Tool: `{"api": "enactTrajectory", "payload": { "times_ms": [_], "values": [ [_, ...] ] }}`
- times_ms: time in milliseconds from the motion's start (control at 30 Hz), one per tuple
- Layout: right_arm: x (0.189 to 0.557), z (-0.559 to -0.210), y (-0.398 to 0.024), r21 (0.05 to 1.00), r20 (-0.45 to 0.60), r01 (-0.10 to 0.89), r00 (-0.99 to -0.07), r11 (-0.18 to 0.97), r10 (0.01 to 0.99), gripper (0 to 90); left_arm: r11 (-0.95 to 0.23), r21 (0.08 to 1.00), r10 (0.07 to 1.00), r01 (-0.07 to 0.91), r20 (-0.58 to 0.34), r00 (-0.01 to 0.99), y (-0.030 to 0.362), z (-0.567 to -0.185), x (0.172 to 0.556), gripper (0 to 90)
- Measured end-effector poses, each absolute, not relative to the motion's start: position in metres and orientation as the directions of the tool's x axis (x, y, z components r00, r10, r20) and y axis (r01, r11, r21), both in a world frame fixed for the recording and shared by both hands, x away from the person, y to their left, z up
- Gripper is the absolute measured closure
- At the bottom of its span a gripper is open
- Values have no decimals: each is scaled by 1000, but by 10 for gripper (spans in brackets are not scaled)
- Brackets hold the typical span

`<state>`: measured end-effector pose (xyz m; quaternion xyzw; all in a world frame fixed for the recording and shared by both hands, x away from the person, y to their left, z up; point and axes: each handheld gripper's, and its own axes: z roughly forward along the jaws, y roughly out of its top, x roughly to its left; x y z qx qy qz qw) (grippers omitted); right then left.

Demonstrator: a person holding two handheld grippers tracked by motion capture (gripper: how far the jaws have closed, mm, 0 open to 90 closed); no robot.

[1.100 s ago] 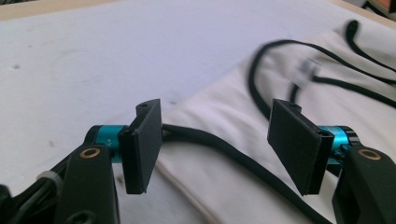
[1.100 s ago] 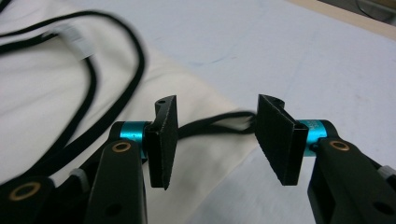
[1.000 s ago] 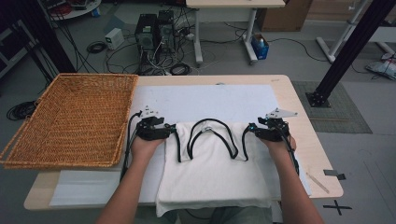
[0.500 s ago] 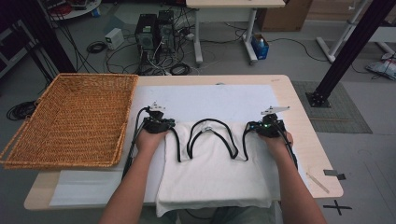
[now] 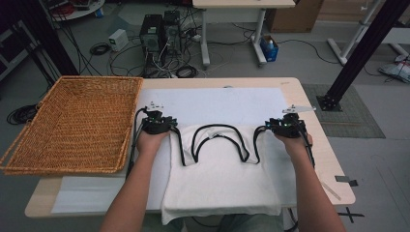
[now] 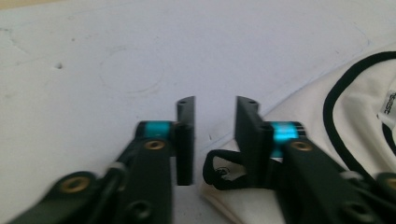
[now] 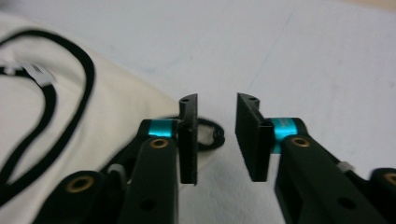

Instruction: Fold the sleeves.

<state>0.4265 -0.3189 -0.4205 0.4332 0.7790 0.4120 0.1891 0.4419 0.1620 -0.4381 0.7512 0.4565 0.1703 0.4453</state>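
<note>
at my pale wooden desk (image 5: 316, 159), covered by a white sheet (image 5: 217, 104), i work a white sleeveless top with black trim (image 5: 220, 176) that lies flat in the middle, its hem hanging over the near edge and its shoulder straps pointing away from me. a large woven wicker basket (image 5: 77, 123) sits at the left end of the desk, well apart from the garment.

my left gripper (image 5: 155, 119) rests at the left shoulder strap and my right gripper (image 5: 288, 122) at the right one. in the left gripper view the fingers (image 6: 186, 140) stand apart, the looped black trim at the strap end (image 6: 224, 172) lying just below the gap. in the right gripper view the fingers (image 7: 189, 140) are likewise spread, nothing pinched, with the strap's edge (image 7: 208, 133) just beyond them.

i judge this the start of a fold, both shoulders about to be taken. the next move calls for lowering each pair of fingers onto its strap, closing on the cloth together, and lifting evenly so the top does not skew.
</note>
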Motion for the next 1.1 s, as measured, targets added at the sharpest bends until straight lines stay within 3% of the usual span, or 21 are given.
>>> {"api": "enactTrajectory", "payload": {
  "times_ms": [67, 200, 267, 433, 467, 500, 533, 567, 600, 900, 1100],
  "values": [
    [425, -413, -319, 818, 71, 510, -550, 267, 832, 615, -160, 816, 837, 556, -186, 515, 163, -437, 441, 543],
    [427, -413, -313, 814, 80, 516, -556, 268, 827, 542, -153, 800, 837, 580, -207, 507, 162, -437, 440, 412],
    [431, -418, -308, 799, 82, 534, -554, 278, 828, 488, -157, 792, 841, 590, -206, 501, 162, -439, 441, 395],
    [442, -438, -297, 722, 98, 613, -550, 321, 830, 491, -185, 753, 848, 632, -202, 489, 157, -450, 444, 386],
    [443, -443, -295, 695, 116, 638, -554, 331, 824, 514, -230, 753, 858, 617, -143, 494, 154, -449, 442, 411],
    [441, -446, -293, 703, 92, 627, -550, 337, 830, 597, -274, 749, 853, 603, -100, 512, 152, -447, 440, 513],
    [440, -444, -292, 700, 98, 627, -559, 342, 823, 767, -280, 750, 836, 599, -116, 536, 152, -447, 440, 673],
    [441, -444, -290, 698, 128, 627, -584, 345, 802, 792, -276, 750, 832, 602, -126, 539, 151, -447, 440, 791],
    [441, -443, -286, 692, 91, 614, -594, 378, 799, 815, -297, 750, 829, 591, -106, 550, 150, -446, 441, 846],
    [467, -416, -274, 772, -20, 500, -599, 393, 800, 834, -261, 797, 847, 545, -81, 525, 164, -428, 476, 864],
    [485, -415, -278, 761, -14, 527, -569, 378, 822, 810, -260, 812, 831, 522, -88, 550, 158, -418, 494, 843]
  ]
}}
